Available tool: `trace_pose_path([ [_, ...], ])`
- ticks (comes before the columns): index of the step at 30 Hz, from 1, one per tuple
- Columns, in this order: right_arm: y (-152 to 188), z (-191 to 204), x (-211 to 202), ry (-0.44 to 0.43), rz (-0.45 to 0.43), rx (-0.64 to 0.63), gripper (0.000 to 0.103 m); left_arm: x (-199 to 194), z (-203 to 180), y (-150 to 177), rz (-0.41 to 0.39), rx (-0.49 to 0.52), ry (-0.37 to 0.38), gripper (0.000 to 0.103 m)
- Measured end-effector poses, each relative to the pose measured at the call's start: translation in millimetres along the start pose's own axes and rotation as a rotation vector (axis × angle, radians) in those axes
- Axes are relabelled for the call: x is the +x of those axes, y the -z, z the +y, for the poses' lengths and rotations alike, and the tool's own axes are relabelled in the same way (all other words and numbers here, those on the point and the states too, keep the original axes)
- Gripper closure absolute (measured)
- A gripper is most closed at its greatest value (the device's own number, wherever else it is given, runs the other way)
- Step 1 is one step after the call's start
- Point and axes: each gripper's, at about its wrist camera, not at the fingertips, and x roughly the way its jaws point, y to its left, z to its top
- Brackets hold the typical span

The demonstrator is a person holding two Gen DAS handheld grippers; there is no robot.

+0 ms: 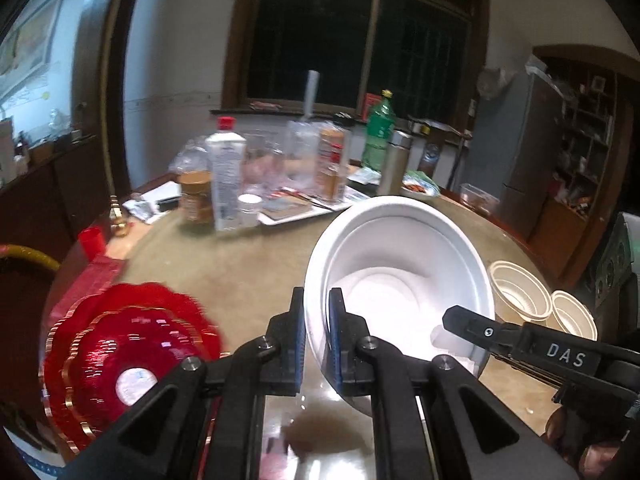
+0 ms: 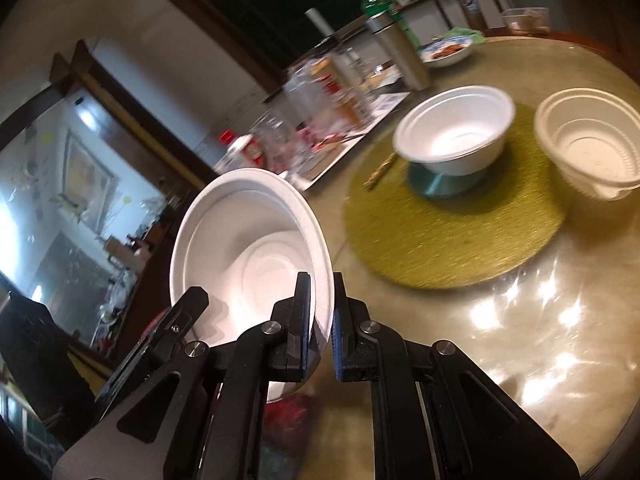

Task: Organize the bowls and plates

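White and smooth, a foam-like bowl (image 1: 394, 276) with a stepped inner wall and a rolled rim is held tilted above the table (image 1: 240, 264), both grippers pinching it. The left gripper (image 1: 316, 344) has its blue-padded fingers closed tight across one side of the rim, one inside the wall and one outside; the right gripper (image 2: 322, 328) clamps the opposite rim of the same bowl (image 2: 248, 248) in the same way, and its black tip reaches into the left wrist view. The bowl's underside is hidden behind the fingers. Glossy red scalloped plates (image 1: 132, 364) with gold edging lie stacked at the left, blurred. Two ribbed cream bowls (image 1: 520, 296) sit at the right, partly cut off by the right gripper. From the right wrist, a round woven green mat (image 2: 440, 240) carries another white bowl (image 2: 456, 128) on a teal base, with a ribbed cream bowl (image 2: 588, 144) just beside it. Bottles and jars (image 1: 228, 176) crowd the table's far side, their labels unreadable.
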Motion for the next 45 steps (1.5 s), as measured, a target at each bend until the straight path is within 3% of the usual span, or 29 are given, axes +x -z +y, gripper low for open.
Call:
trace_pose_path([
  [7, 21, 47, 27, -0.062, 0.06, -0.064, 0.094, -31, 44, 5, -0.065, -0.04, -0.077, 0.095],
  [22, 64, 120, 107, -0.099, 0.23, -0.184, 0.094, -34, 134, 26, -0.019, -0.173, -0.216, 0.095],
  [37, 83, 124, 150, -0.029, 0.343, -0.196, 0.094, -14, 162, 46, 0.108, -0.237, -0.249, 0.094],
  [45, 85, 125, 160, -0.002, 0.368, -0.208, 0.093, -8, 166, 49, 0.134, -0.24, -0.268, 0.093],
])
